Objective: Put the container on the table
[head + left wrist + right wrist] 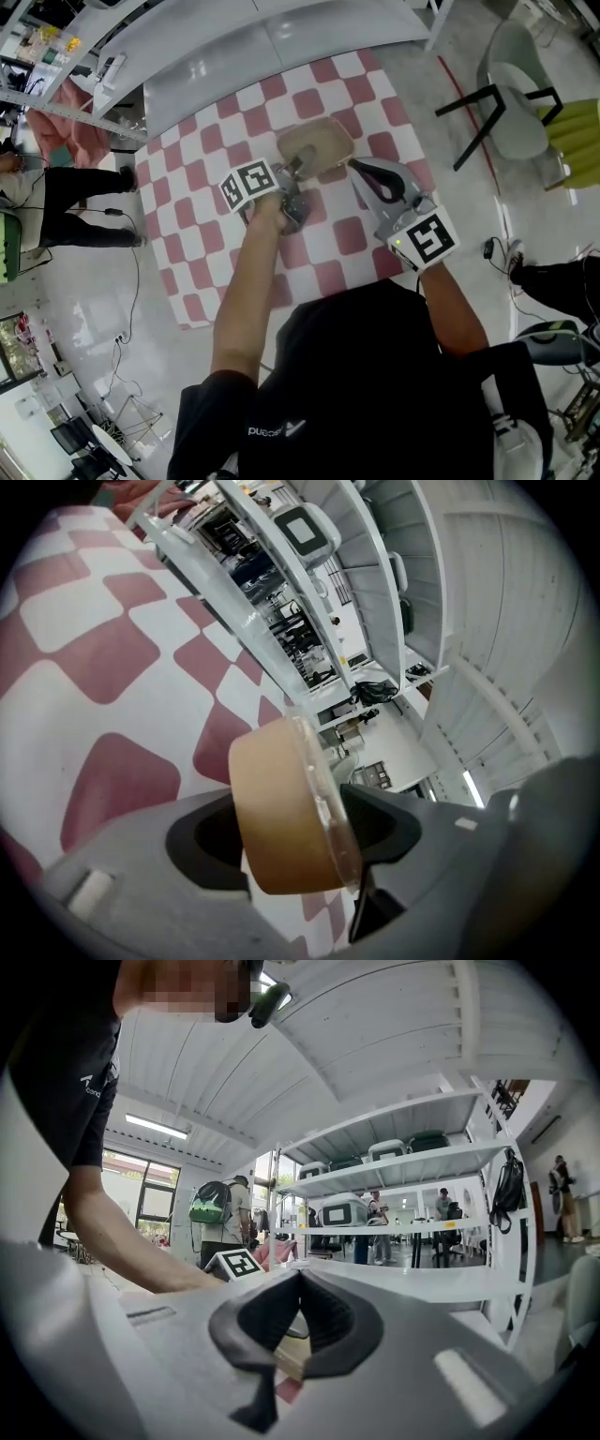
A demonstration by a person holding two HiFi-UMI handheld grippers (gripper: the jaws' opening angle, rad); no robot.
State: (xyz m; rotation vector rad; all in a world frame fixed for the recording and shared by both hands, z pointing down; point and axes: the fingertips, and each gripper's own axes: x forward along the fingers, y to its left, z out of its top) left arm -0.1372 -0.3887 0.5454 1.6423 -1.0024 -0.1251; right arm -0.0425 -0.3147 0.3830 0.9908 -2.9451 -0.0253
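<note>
No words can be read with certainty. The person's black T-shirt [375, 375] carries a small white print [272, 429], too small to spell out. The two white marker cubes [251, 185] show only black square code patterns, no letters.

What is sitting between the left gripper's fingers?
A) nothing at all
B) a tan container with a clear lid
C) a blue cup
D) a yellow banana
B: the left gripper view shows a tan container with a clear lid sitting right between the fingers of the left gripper.
</note>
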